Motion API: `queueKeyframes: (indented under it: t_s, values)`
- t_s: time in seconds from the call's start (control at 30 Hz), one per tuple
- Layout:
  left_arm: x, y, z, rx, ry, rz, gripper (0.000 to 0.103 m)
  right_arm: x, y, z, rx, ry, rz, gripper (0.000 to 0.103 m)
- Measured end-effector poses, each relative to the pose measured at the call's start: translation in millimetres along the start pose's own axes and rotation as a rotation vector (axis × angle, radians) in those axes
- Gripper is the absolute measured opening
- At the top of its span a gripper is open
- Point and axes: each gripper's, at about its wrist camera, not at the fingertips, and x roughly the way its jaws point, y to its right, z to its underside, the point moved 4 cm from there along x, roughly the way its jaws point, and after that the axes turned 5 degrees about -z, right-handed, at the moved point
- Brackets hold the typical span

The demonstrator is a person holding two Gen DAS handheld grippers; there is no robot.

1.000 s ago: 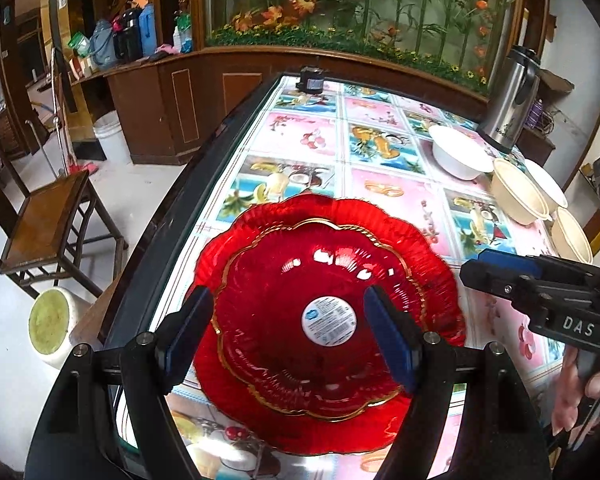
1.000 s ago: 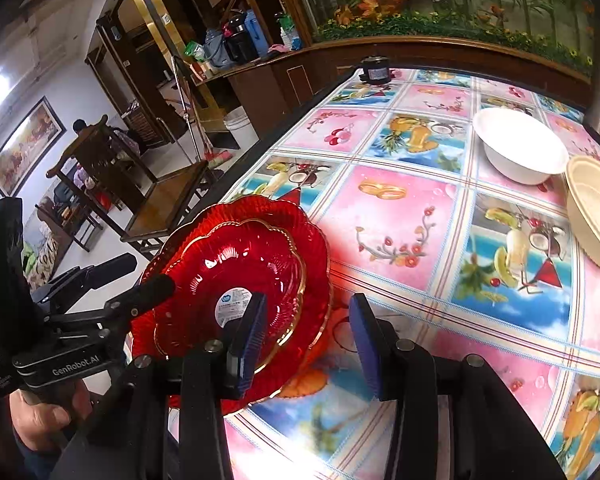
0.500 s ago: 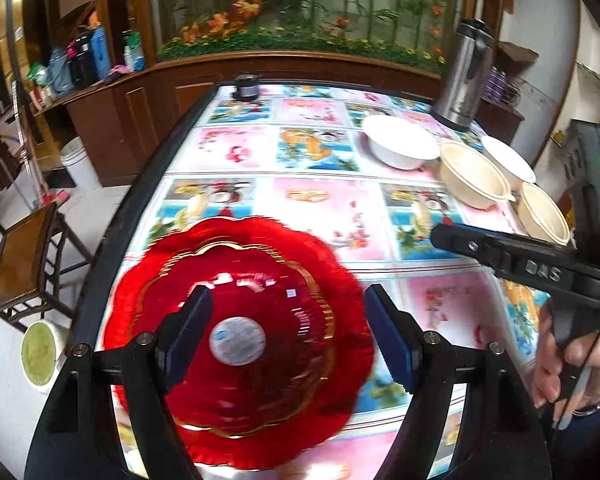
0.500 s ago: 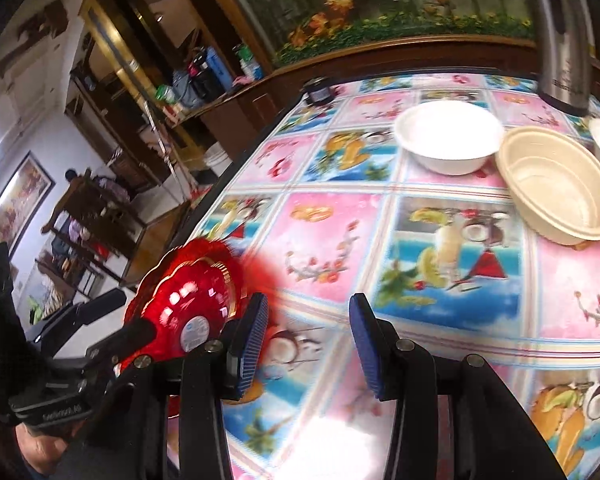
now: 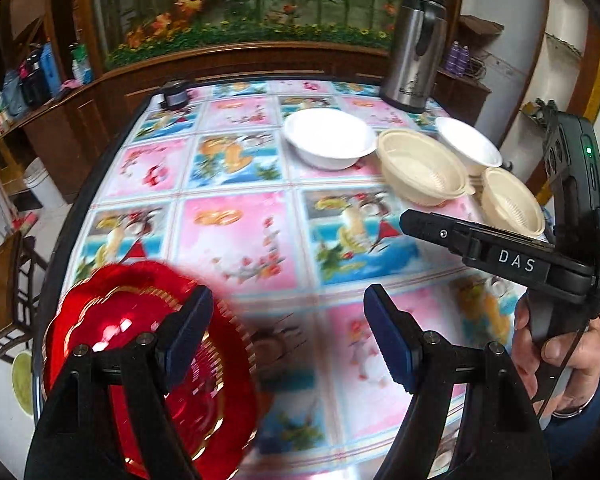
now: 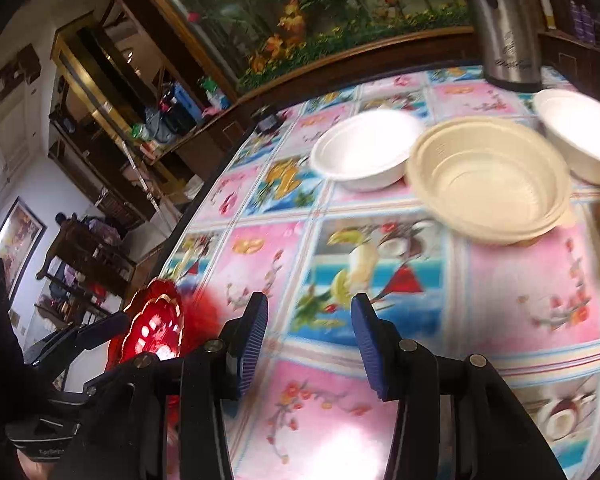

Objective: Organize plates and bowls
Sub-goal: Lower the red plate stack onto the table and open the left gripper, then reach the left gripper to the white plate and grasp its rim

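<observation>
A red scalloped plate with a gold rim (image 5: 132, 344) lies on the table near its left edge, partly behind the left finger of my left gripper (image 5: 288, 332). That gripper stands open over bare cloth. To the right of the plate (image 6: 156, 328), my right gripper (image 6: 310, 344) is open too, nothing between its blue pads. At the far right stand bowls: a white bowl (image 6: 364, 152), a beige bowl (image 6: 488, 184), another white bowl (image 6: 584, 136) and a second beige bowl (image 5: 508, 204). All are apart from both grippers.
The table wears a pink and blue fruit-patterned cloth (image 5: 240, 240). A steel thermos jug (image 5: 416, 48) stands at the far right corner and a small dark object (image 5: 174, 96) at the far left. Off the left edge are a wooden chair (image 5: 4, 280) and a cabinet.
Both grippers have swung right, away from the red plate, which has slid to the lower left of both views. The bowls now sit larger and nearer. The plate stays on the table.
</observation>
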Motion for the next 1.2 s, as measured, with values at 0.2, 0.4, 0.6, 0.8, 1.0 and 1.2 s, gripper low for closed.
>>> queueKeyframes:
  t_s: [0.2, 0.4, 0.6, 0.8, 1.0, 1.2]
  values:
    - [11.1, 10.9, -39.6, -0.015, -0.009, 0.067, 0.078, -22.7, 16.1, -30.8, -0.008, 0.041, 0.051, 0.044]
    - [39.0, -3.1, -84.9, -0.096, -0.029, 0.088, 0.078, -34.2, 31.6, -80.0, -0.051, 0.064, 0.129, 0.043]
    - [88.2, -12.2, -121.7, -0.17, -0.084, 0.119, 0.078, -1.2, 62.6, -119.5, -0.004, 0.002, 0.113, 0.024]
    - [136.2, -17.9, -149.4, -0.232, -0.118, 0.12, 0.077, 35.3, 85.3, -147.5, 0.04, -0.033, 0.11, 0.023]
    - [156.0, -21.4, -156.2, -0.248, -0.121, 0.125, 0.072, 69.4, 98.0, -156.3, 0.035, -0.079, 0.124, 0.023]
    - [176.6, -14.5, -153.4, -0.228, -0.156, 0.116, 0.057, 85.8, 96.8, -158.3, -0.011, -0.097, 0.17, 0.023]
